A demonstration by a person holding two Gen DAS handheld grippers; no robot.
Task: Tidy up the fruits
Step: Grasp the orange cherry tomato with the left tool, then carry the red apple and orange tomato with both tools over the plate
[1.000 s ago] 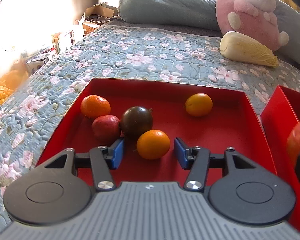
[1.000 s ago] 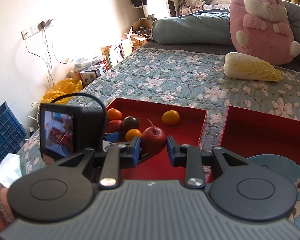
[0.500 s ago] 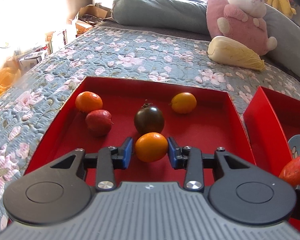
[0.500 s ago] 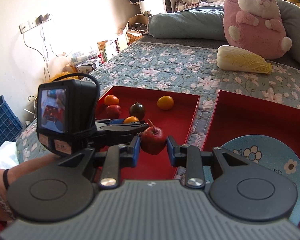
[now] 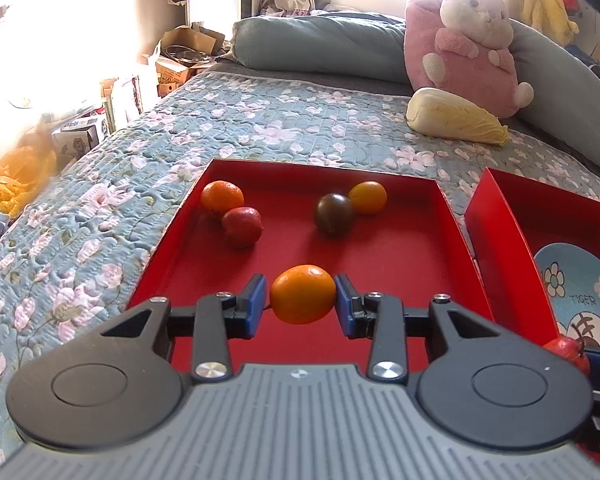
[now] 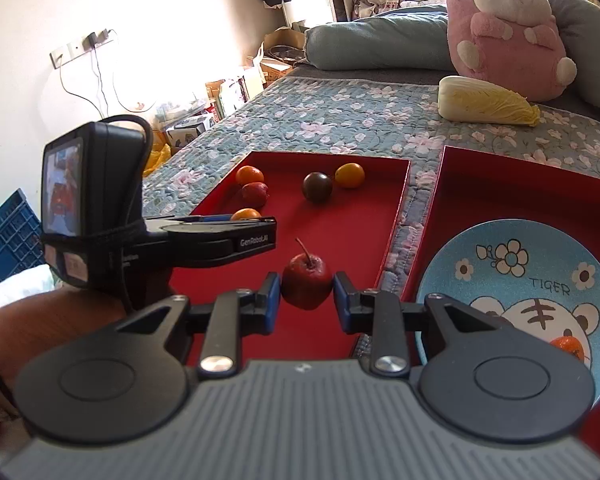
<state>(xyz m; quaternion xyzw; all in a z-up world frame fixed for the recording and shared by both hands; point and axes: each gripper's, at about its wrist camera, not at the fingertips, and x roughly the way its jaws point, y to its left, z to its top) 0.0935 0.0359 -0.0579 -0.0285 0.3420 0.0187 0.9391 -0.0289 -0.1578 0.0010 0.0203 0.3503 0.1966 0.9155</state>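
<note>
Two red trays are seen on the quilt. Left tray [image 5: 448, 216] holds 4 loose fruits: 1 orange [image 5: 222, 197], 1 red fruit [image 5: 242, 227], 1 dark tomato [image 5: 334, 214], 1 yellow-orange fruit [image 5: 367, 197]. Left gripper [image 5: 301, 300] is clamped on a 5th, an orange fruit [image 5: 302, 294], above tray floor. Right gripper [image 6: 306, 294] is closed on 1 red apple [image 6: 307, 286] w/ stem, near the gap btwn trays. Right tray [image 6: 520, 178] holds 1 blue plate [image 6: 512, 264], partly hidden by gripper body; 1 orange item [image 6: 567, 346] on it is mostly hidden.

Both hand-held grippers [image 5: 302, 300] [image 6: 306, 294] clamped, angled downward.
</note>
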